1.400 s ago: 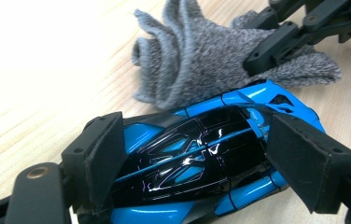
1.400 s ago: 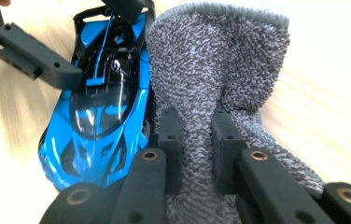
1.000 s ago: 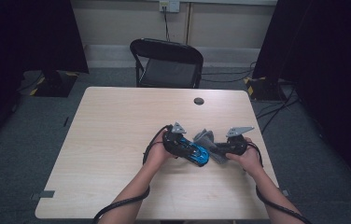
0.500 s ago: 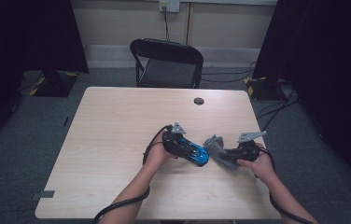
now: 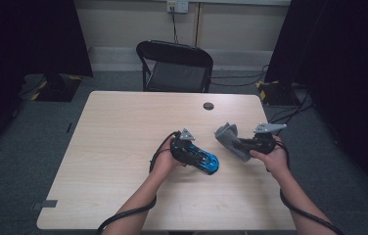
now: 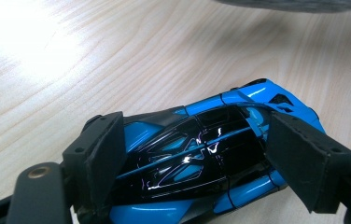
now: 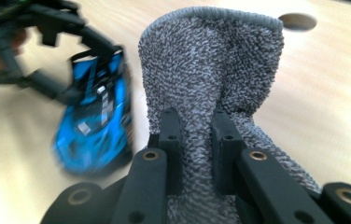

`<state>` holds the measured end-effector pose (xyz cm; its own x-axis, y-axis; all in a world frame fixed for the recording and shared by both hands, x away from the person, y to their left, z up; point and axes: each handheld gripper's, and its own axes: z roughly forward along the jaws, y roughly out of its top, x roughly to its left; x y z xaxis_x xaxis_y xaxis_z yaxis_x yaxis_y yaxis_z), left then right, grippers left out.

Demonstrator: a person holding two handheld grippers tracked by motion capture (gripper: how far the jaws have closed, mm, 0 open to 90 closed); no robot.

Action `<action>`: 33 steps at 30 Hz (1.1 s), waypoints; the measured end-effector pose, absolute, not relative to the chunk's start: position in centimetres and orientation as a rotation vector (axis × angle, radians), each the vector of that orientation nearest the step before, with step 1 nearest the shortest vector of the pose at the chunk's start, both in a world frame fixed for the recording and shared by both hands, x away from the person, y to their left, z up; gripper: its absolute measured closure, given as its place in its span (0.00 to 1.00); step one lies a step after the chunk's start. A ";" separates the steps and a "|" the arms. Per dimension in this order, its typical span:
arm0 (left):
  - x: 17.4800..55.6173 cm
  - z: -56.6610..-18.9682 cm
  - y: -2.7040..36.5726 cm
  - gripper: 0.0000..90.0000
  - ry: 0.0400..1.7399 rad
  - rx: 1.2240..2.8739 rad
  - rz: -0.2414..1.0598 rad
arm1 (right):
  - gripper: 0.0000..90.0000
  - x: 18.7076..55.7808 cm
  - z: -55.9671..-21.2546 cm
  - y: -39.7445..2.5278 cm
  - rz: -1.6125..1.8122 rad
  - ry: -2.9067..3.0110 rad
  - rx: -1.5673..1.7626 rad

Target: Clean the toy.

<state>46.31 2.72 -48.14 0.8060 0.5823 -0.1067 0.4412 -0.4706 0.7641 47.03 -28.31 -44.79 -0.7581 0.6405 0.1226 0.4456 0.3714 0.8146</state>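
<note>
Plainly, two very different things are in hand here. The left gripper [image 5: 199,156] has its fingers [image 6: 100,154] set against the two flanks of a blue toy car [image 6: 211,158], closed onto its body across the cabin, and the car sits on the pale wood surface [image 5: 123,132] a little right of the middle, near the person's edge. The car looks like a hard shell with a glossy finish, so I would expect it to be stiff and fairly light, but slick: the pads bear on smooth curved paint, and a grip taken too high on the sloped roof could squeeze it out. The broad lower sides, where the fingers now sit, seem the soundest place. Its thin tail parts look like the bits most likely to snap if pinched.

The right gripper [image 5: 243,145] holds a grey cloth [image 7: 213,70], lifted off the surface just to the right of the car and apart from it. Its fingers [image 7: 170,140] are nearly closed on a gathered fold, with the rest of the cloth standing up in front of them. The cloth is a nubby terry weave, soft, limp and very light; it should not slip, yet it will sag and fold wherever it is unsupported, so a pinch through a bunched fold, as here, suits it best
</note>
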 end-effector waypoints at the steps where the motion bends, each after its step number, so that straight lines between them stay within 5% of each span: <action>1: 46.3 -48.2 2.7 0.22 0.751 2.139 0.212 | 0.87 47.5 -44.8 -27.8 1.333 2.420 0.967; 15: 46.2 -48.3 2.9 0.22 0.740 2.126 0.213 | 0.87 52.5 -46.6 -18.5 1.263 2.517 0.846; 33: 46.3 -48.3 2.8 0.22 0.739 2.127 0.209 | 0.86 53.1 -49.0 -15.3 1.206 2.624 0.783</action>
